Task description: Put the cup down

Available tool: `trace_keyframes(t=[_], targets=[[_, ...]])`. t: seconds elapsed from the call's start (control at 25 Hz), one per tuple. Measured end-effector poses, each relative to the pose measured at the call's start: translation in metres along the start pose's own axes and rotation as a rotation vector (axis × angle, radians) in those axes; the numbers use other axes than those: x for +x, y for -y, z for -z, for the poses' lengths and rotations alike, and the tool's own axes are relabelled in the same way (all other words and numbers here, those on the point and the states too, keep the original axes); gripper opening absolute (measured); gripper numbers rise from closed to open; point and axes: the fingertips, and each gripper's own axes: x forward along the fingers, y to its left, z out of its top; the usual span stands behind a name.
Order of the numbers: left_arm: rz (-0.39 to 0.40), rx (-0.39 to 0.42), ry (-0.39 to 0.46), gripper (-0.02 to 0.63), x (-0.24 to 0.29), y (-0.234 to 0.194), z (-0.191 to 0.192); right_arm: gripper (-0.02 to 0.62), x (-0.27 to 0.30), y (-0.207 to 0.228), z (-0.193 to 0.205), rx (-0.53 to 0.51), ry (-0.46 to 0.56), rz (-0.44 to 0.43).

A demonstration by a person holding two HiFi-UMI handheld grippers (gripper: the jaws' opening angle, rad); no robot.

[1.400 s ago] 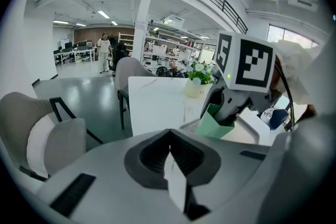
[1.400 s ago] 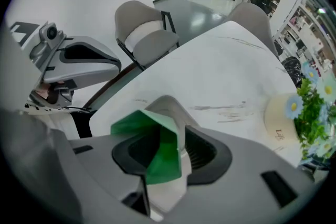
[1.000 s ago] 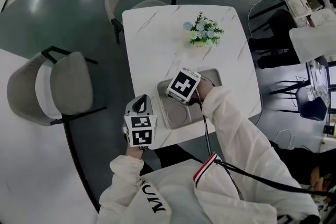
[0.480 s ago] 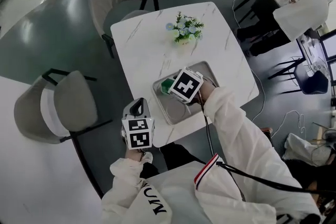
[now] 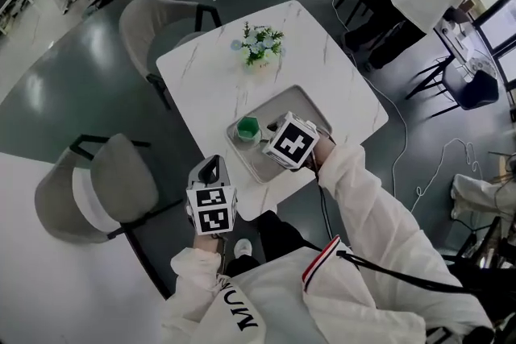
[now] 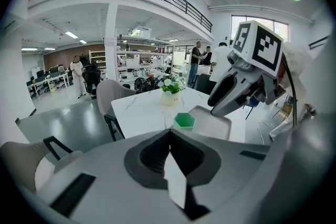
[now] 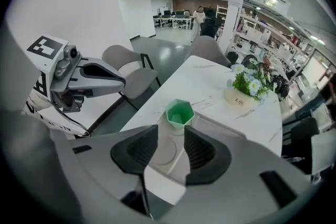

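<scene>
Head view: cup (image 5: 248,128) set on tray (image 5: 300,101)

Your right gripper (image 5: 272,133) has its jaws spread and empty. The green cup stands upright on the tray, just beyond them at ten o'clock. Your left gripper (image 5: 211,167) has its jaws pressed together. Placement looks done; only withdrawal is left.

Left gripper (image 6: 169,136) nearest, low centre: jaws pressed together, nothing between. Just past the tips, white table (image 6: 144,110). Green cup (image 6: 184,121) upright at left end of grey tray (image 6: 212,119). Right gripper (image 6: 216,109) with marker cube (image 6: 260,44) hangs over tray's right side, clear of cup. Flowers (image 6: 171,89) farther back. Chair (image 6: 107,94) at table's far left. People stand far off.
</scene>
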Motion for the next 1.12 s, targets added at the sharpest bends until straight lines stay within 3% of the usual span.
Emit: trace_keyframes(t=[0.52,0.68,0.92,1.12], targets=[[0.116,0.139,0.081,0.009,-0.063,0.042,-0.014,0.156,-0.097,-0.073,0.011,0.240,0.334,0.138],[0.157,0.185,0.128,0.011,-0.091,0.056,-0.017,0.155,-0.130,-0.095,0.018,0.309,0.465,0.253],[0.203,0.238,0.182,0.010,-0.141,0.076,-0.010,0.094,-0.174,-0.142,0.036,0.394,0.620,0.354],[0.233,0.264,0.227,0.011,-0.176,0.085,-0.009,0.038,-0.195,-0.173,0.044,0.445,0.690,0.413]])
